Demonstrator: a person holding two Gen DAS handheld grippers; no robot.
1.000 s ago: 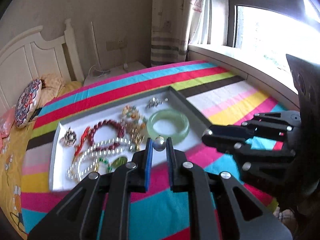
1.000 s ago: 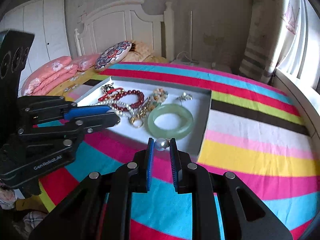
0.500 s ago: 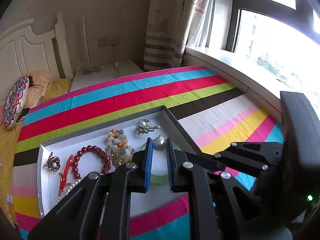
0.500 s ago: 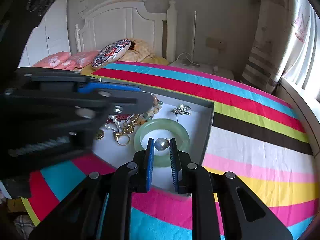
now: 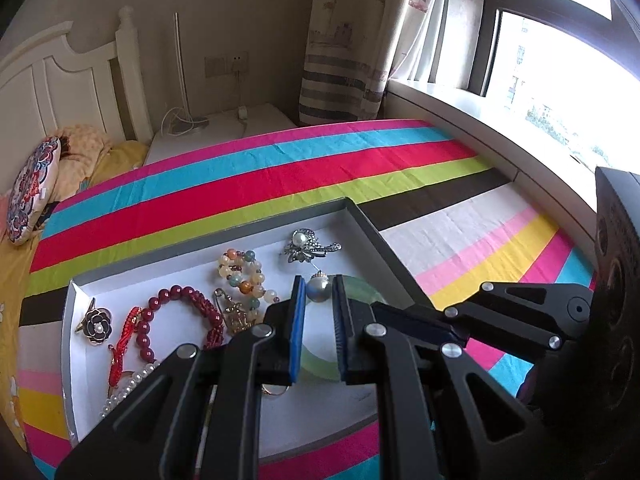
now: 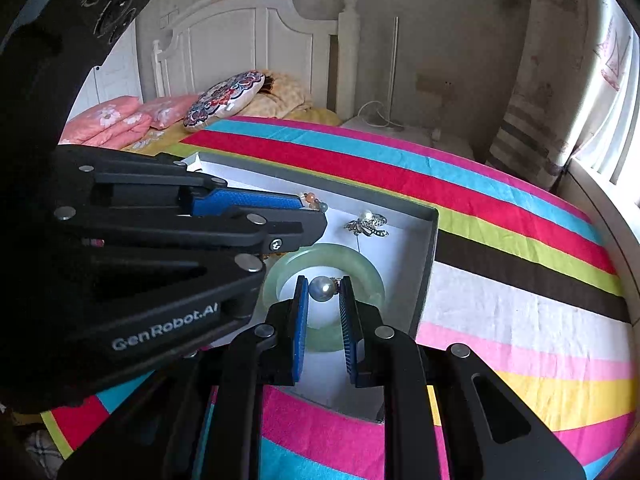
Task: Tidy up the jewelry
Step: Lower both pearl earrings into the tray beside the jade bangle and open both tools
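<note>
Grey-white and glossy, a pearl earring (image 5: pixel 319 289) sits pinched between the blue pads of the left gripper (image 5: pixel 319 300), and a matching pearl earring (image 6: pixel 322 289) is pinched the same way in the right gripper (image 6: pixel 323 300); each pair of jaws is nearly closed, with only the pearl's width between the pads. A thin pin appears to run up from the left pearl toward the silver brooch (image 5: pixel 309 245).

A second ago both tools hung short of the tray, over the striped cloth. Now both have come forward over its near right part, so that the green jade bangle (image 6: pixel 325 268) lies directly beneath and just beyond the right fingertips, and the same bangle shows under the left jaws. That suggests the carry is finished and the setting-down is the step at hand: the pearls are above the tray (image 6: pixel 430 248) but not yet released.

The left gripper points along the tray's length, with the multicoloured bead bracelet (image 5: pixel 243 276) and the red bead bracelet (image 5: pixel 178 312) ahead and to its left. The right gripper comes in from its right side, its fingers crossing close in front of the left tool; the two look near enough to brush. Both tools tilt down toward the tray floor.
</note>
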